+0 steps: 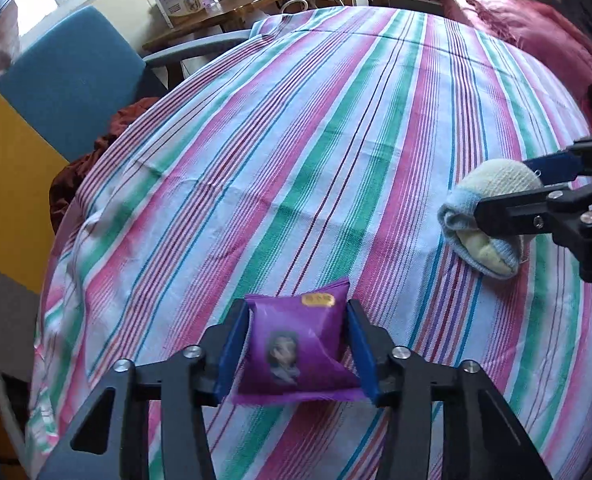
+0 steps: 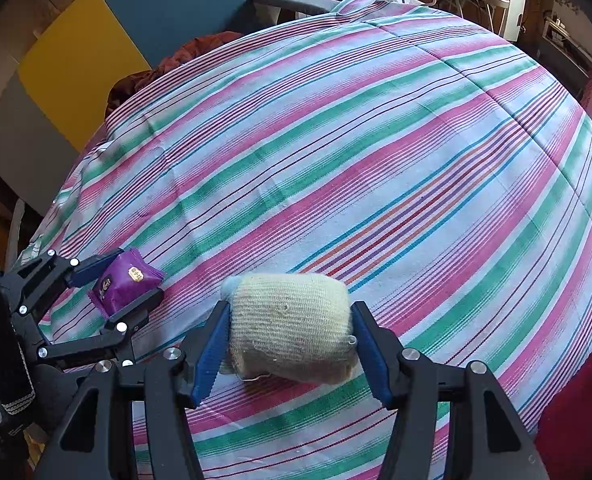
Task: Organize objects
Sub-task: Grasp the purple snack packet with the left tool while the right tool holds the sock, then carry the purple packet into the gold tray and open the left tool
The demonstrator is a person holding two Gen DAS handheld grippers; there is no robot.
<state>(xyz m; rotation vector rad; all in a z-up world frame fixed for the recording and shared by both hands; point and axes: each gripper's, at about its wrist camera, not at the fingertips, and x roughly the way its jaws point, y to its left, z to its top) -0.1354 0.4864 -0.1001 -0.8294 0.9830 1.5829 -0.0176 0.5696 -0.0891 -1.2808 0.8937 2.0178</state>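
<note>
A striped cotton sheet (image 2: 376, 160) covers the whole bed, soft and faintly creased. Near its right side the right gripper (image 2: 291, 336) clamps a knitted rolled sock (image 2: 291, 328), cream with a blue cuff. Further left, the left gripper (image 1: 298, 344) pinches a glossy purple packet (image 1: 296, 348), probably both lifted for sorting.

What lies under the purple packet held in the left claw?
Under the purple packet only the striped cloth shows. The packet and the left claw cover the spot directly beneath, so whether it rests on the cloth cannot be told.
</note>
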